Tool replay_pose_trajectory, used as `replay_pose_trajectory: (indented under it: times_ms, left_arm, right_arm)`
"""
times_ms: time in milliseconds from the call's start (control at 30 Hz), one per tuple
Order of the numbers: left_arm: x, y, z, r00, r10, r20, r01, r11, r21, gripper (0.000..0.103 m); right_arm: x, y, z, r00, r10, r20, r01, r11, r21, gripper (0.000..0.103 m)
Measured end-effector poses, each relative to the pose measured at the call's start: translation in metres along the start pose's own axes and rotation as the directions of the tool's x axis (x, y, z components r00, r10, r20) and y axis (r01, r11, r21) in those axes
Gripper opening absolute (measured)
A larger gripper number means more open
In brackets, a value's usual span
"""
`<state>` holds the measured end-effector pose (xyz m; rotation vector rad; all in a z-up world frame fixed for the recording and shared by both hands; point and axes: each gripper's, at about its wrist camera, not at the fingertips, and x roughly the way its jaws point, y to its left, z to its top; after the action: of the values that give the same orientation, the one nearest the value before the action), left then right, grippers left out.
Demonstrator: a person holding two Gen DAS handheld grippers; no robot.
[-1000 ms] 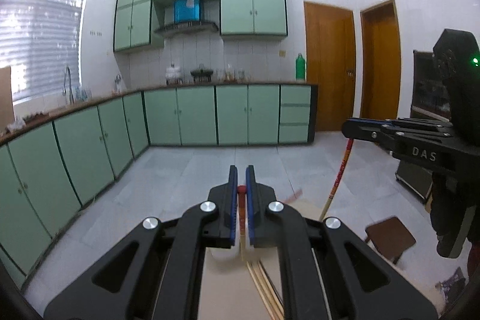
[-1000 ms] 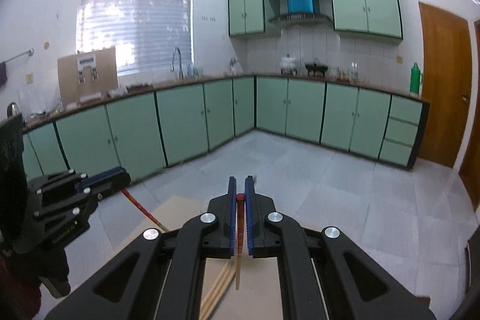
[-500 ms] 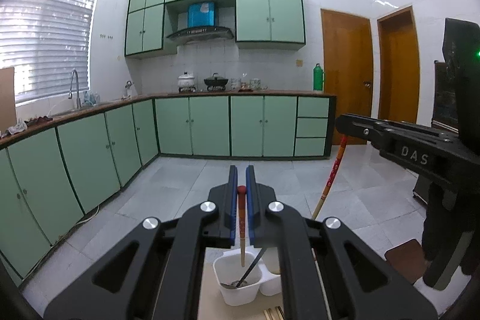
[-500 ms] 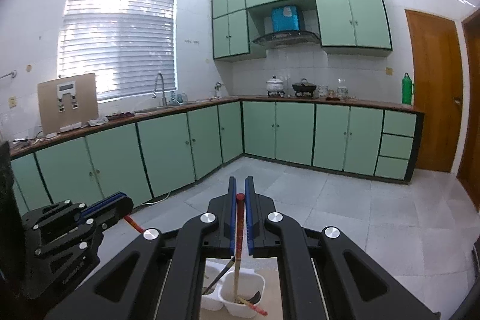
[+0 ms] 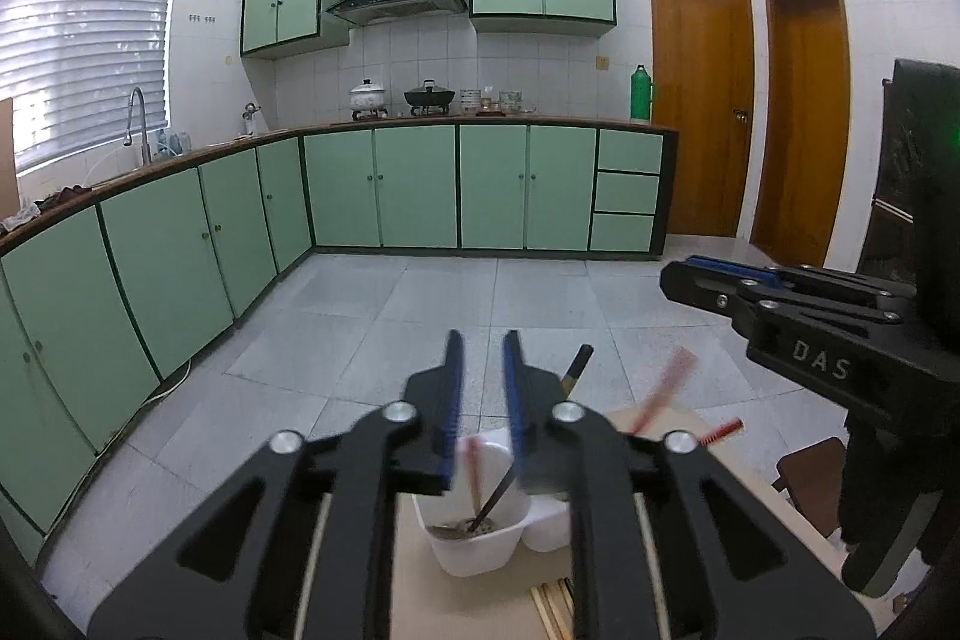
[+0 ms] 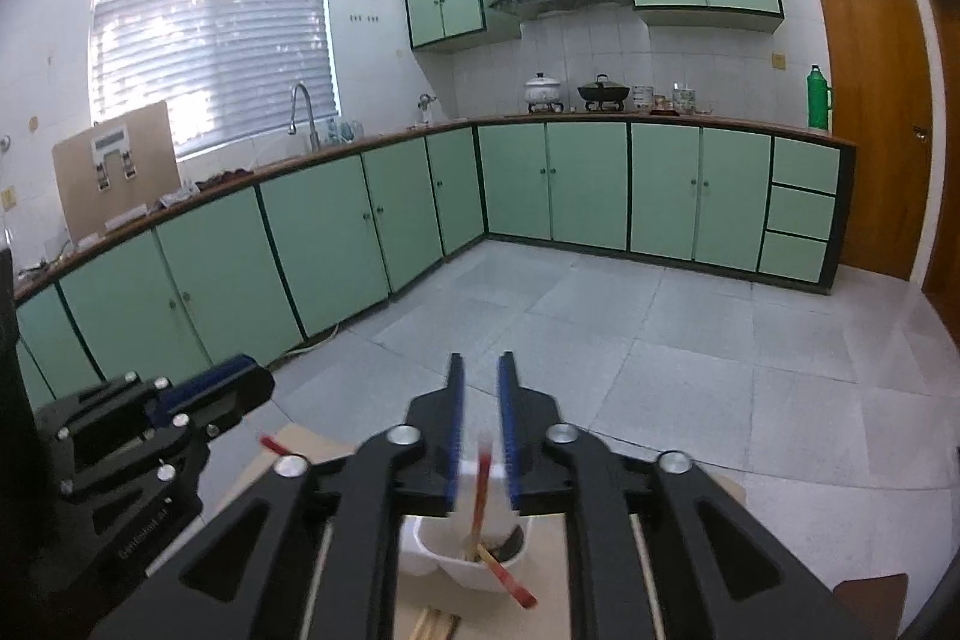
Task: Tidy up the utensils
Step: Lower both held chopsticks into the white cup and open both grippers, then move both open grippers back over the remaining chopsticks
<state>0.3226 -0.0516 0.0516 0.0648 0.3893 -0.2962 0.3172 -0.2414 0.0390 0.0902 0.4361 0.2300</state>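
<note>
My left gripper (image 5: pixel 479 349) is open above a white two-compartment holder (image 5: pixel 480 544). A red-tipped chopstick (image 5: pixel 475 472), blurred, stands loose in the near compartment beside a metal spoon (image 5: pixel 480 517). My right gripper (image 6: pixel 478 370) is open over the same holder (image 6: pixel 468 559); another red-tipped chopstick (image 6: pixel 480 490), blurred, stands below its fingers in a compartment, next to a chopstick (image 6: pixel 510 583) that leans over the rim. The right gripper shows in the left wrist view (image 5: pixel 708 280), and the left gripper shows in the right wrist view (image 6: pixel 240 379).
More chopsticks (image 5: pixel 552 610) lie on the beige tabletop (image 5: pixel 432 604) in front of the holder. Green kitchen cabinets (image 5: pixel 420 184) line the far walls across a grey tiled floor. A dark stool (image 5: pixel 804 478) stands at the right of the table.
Both grippers opened and let go of their chopsticks, which now sit in the holder. Both grippers have tilted up and back slightly.
</note>
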Motion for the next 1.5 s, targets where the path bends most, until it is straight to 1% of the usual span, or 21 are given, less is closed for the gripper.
replay_pose_trajectory:
  times_ms: [33, 67, 100, 133, 167, 200, 267, 333, 467, 633, 700, 800, 933, 1000, 1067, 1167, 1267, 1300, 1400, 1500]
  left_arm:
    - [-0.003, 0.001, -0.001, 1.0, 0.001, 0.002, -0.001, 1.0, -0.001, 0.023]
    - [-0.007, 0.002, -0.002, 1.0, 0.003, 0.001, -0.003, 1.0, -0.001, 0.024]
    - [-0.011, 0.003, -0.003, 1.0, 0.004, 0.003, -0.004, 1.0, -0.003, 0.028]
    - [-0.014, 0.004, -0.004, 1.0, 0.004, 0.005, -0.004, 1.0, -0.004, 0.034]
    - [-0.02, 0.005, -0.005, 1.0, 0.005, 0.011, -0.005, 1.0, -0.006, 0.037]
    - [-0.025, 0.006, -0.006, 1.0, 0.007, 0.018, -0.007, 1.0, -0.006, 0.042]
    - [-0.039, 0.007, -0.009, 0.999, 0.019, 0.034, -0.019, 1.0, 0.0, 0.048]
    - [-0.057, 0.008, -0.016, 0.999, 0.021, 0.05, -0.021, 1.0, -0.009, 0.058]
    - [-0.085, 0.009, -0.035, 0.999, 0.02, 0.05, -0.018, 0.999, -0.03, 0.066]
    - [-0.112, 0.007, -0.071, 0.999, 0.033, 0.029, -0.031, 0.998, -0.057, 0.076]
    - [-0.12, 0.004, -0.087, 1.0, 0.025, 0.005, -0.025, 0.997, -0.066, 0.078]
    - [-0.128, -0.001, -0.11, 0.999, 0.023, -0.031, -0.025, 0.997, -0.071, 0.083]
    - [-0.131, -0.005, -0.139, 0.995, 0.029, -0.09, -0.035, 0.997, -0.068, 0.085]
    - [-0.129, -0.004, -0.155, 0.99, 0.021, -0.136, -0.032, 0.996, -0.084, 0.085]
    - [-0.124, -0.004, -0.173, 0.982, 0.021, -0.187, -0.038, 0.995, -0.09, 0.085]
    - [-0.12, -0.005, -0.202, 0.967, 0.039, -0.253, -0.059, 0.996, -0.072, 0.085]
    - [-0.116, -0.002, -0.225, 0.948, 0.038, -0.315, -0.065, 0.995, -0.074, 0.085]
    - [-0.114, -0.001, -0.233, 0.939, 0.04, -0.341, -0.069, 0.995, -0.071, 0.085]
    - [-0.113, 0.0, -0.25, 0.92, 0.051, -0.388, -0.081, 0.995, -0.063, 0.085]
    - [-0.113, 0.001, -0.261, 0.909, 0.055, -0.412, -0.09, 0.994, -0.064, 0.085]
  right_arm:
    - [-0.004, -0.002, 0.0, 1.0, -0.005, 0.006, 0.005, 1.0, 0.007, 0.031]
    - [-0.007, -0.004, -0.002, 1.0, -0.007, 0.011, 0.007, 1.0, 0.011, 0.036]
    - [-0.012, -0.006, -0.003, 1.0, -0.013, 0.016, 0.013, 1.0, 0.015, 0.039]
    - [-0.018, -0.008, -0.004, 1.0, -0.019, 0.022, 0.018, 1.0, 0.021, 0.043]
    - [-0.022, -0.01, -0.006, 0.999, -0.022, 0.026, 0.022, 0.999, 0.024, 0.047]
    - [-0.028, -0.012, -0.008, 0.999, -0.029, 0.033, 0.028, 0.999, 0.026, 0.049]
    - [-0.044, -0.017, -0.015, 0.998, -0.045, 0.047, 0.043, 0.998, 0.034, 0.054]
    - [-0.057, -0.02, -0.022, 0.997, -0.049, 0.058, 0.046, 0.998, 0.048, 0.065]
    - [-0.087, -0.02, -0.047, 0.995, -0.07, 0.075, 0.066, 0.997, 0.049, 0.079]
    - [-0.117, -0.014, -0.086, 0.993, -0.084, 0.079, 0.08, 0.995, 0.055, 0.094]
    - [-0.125, -0.011, -0.101, 0.994, -0.08, 0.072, 0.076, 0.995, 0.067, 0.097]
    - [-0.131, -0.003, -0.123, 0.995, -0.088, 0.048, 0.085, 0.994, 0.062, 0.097]
    - [-0.135, 0.01, -0.158, 0.996, -0.094, -0.008, 0.095, 0.994, 0.06, 0.097]
    - [-0.133, 0.016, -0.173, 0.995, -0.089, -0.038, 0.092, 0.993, 0.072, 0.097]
    - [-0.128, 0.022, -0.192, 0.993, -0.087, -0.083, 0.094, 0.993, 0.078, 0.097]
    - [-0.123, 0.024, -0.219, 0.985, -0.095, -0.147, 0.109, 0.99, 0.091, 0.097]
    - [-0.118, 0.026, -0.244, 0.975, -0.093, -0.204, 0.12, 0.985, 0.124, 0.097]
    - [-0.117, 0.027, -0.249, 0.971, -0.096, -0.219, 0.127, 0.984, 0.129, 0.097]
    - [-0.115, 0.03, -0.265, 0.962, -0.096, -0.257, 0.134, 0.981, 0.137, 0.097]
    - [-0.111, 0.037, -0.278, 0.951, -0.085, -0.298, 0.13, 0.983, 0.133, 0.097]
